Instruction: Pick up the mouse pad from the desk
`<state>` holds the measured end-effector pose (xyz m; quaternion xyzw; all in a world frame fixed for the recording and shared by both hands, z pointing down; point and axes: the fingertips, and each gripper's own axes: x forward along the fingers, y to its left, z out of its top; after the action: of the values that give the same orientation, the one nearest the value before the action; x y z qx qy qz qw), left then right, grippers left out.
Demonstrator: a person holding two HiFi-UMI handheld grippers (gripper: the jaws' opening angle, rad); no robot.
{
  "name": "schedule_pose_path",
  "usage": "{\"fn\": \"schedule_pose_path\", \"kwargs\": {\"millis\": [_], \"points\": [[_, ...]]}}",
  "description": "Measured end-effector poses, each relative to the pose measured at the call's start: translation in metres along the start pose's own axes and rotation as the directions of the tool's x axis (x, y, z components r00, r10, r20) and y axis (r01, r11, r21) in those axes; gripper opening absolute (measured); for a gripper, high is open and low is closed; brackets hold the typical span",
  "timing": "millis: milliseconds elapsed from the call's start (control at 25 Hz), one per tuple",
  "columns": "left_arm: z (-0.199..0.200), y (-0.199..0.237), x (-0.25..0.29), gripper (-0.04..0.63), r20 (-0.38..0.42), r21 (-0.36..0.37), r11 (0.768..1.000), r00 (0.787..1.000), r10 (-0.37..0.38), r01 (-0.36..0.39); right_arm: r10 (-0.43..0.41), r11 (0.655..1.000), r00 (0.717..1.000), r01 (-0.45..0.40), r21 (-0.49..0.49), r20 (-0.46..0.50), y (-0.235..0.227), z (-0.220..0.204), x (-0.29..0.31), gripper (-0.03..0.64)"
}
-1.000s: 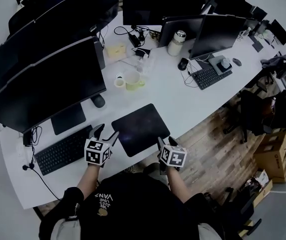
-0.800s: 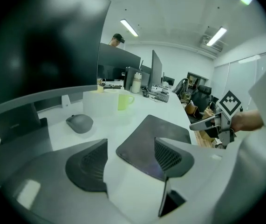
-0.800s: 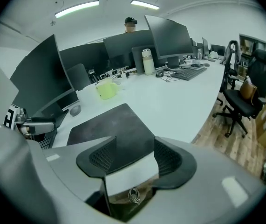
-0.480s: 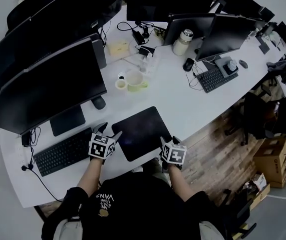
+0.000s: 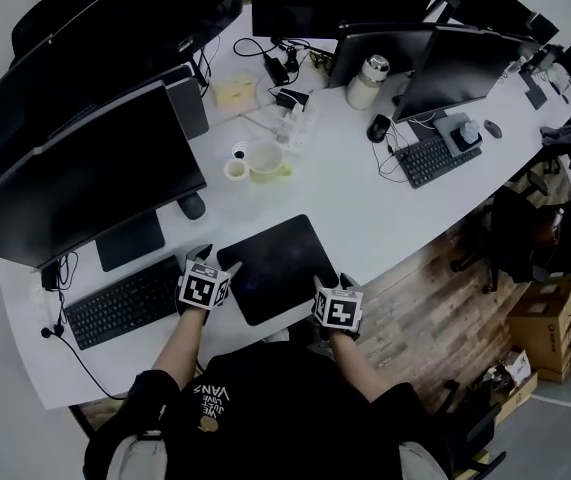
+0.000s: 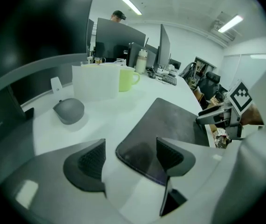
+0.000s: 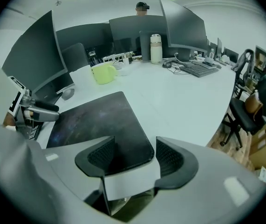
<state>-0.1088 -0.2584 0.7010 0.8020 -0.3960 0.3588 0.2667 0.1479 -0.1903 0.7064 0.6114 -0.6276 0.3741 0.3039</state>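
The dark mouse pad (image 5: 277,266) lies flat on the white desk (image 5: 365,218) near its front edge. My left gripper (image 5: 215,263) is at the pad's near left corner. In the left gripper view that corner (image 6: 142,155) lies between the jaws of my left gripper (image 6: 132,157), which have just been opening; the pads do not press on it. My right gripper (image 5: 329,286) is at the near right corner. Its jaws have also just been opening, and in the right gripper view my right gripper (image 7: 133,154) straddles the pad's (image 7: 95,120) edge untouched.
A black keyboard (image 5: 125,303) lies left of the pad, and a grey mouse (image 5: 193,205) beyond it. A green mug (image 5: 265,163) stands further back. Large monitors (image 5: 85,178) line the left side. The desk's front edge drops to a wooden floor (image 5: 435,308).
Both grippers have come down and closer to the pad's near corners, the left one tipping more steeply down. Their jaws stand wider than before.
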Motion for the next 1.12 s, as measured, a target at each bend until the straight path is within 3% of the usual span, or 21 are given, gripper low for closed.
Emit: {"fn": "schedule_pose_path", "kwargs": {"millis": [160,440,560,760,1120], "points": [[-0.009,-0.006,0.009,0.321,-0.056,0.023,1.000,0.998,-0.009,0.011,0.016,1.000,1.000,-0.016,-0.015,-0.012,0.006,-0.001,0.000,0.256],[-0.004,-0.004,0.009,0.314,-0.039,-0.004,1.000,0.999,0.023,-0.023,0.066,0.997,0.998,-0.066,-0.039,-0.004,0.014,0.000,0.001,0.207],[-0.005,0.001,0.008,0.229,-0.038,-0.033,0.999,0.999,0.035,-0.036,0.092,0.995,0.996,-0.092,-0.046,0.001,0.021,0.000,0.001,0.136],[-0.006,-0.011,0.010,0.078,-0.028,-0.073,0.997,0.999,-0.038,0.035,0.103,0.994,0.995,-0.102,-0.034,0.012,0.024,0.001,-0.001,0.103],[0.004,-0.018,-0.002,0.051,0.032,-0.064,0.996,0.998,-0.058,0.060,0.115,0.993,0.989,-0.113,-0.032,0.089,0.030,0.010,-0.013,0.058]]}}
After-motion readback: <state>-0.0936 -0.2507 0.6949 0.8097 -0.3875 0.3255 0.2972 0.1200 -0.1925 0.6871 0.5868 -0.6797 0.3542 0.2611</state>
